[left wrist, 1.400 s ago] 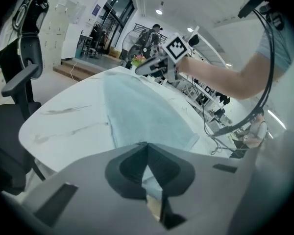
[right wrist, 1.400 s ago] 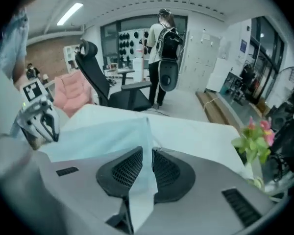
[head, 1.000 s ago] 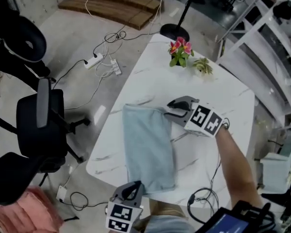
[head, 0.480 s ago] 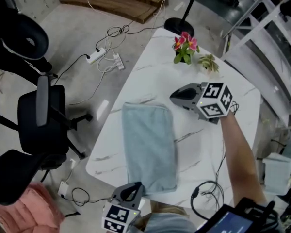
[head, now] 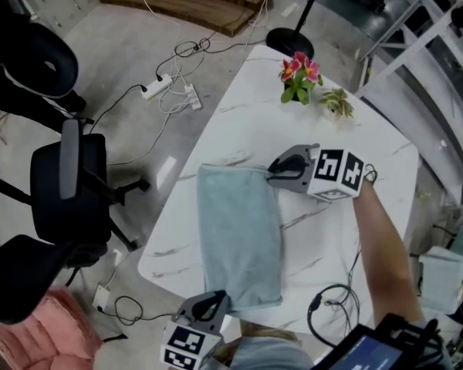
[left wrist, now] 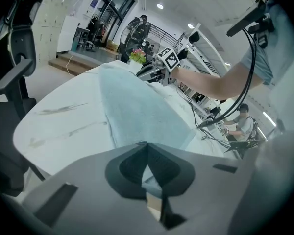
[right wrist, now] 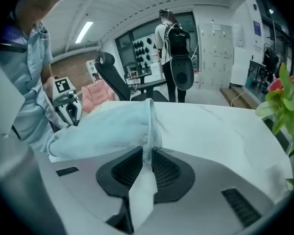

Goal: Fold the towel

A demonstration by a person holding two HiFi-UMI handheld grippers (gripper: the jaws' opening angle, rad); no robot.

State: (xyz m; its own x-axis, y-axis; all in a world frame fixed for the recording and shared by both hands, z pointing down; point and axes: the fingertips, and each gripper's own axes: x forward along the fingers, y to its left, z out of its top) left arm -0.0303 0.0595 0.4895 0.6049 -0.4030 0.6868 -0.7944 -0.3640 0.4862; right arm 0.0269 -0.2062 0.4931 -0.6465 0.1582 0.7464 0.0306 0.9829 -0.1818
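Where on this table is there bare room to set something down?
Bare tabletop lies between the towel and the flowers, and right of the towel. Crowded: the far end by the small plant, and the near right corner with its cable.

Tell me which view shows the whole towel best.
The head view: the towel lies in full outline, a long strip on the white table. The left gripper view shows it foreshortened, stretching away from its near end. The right gripper view shows only one raised edge close up.
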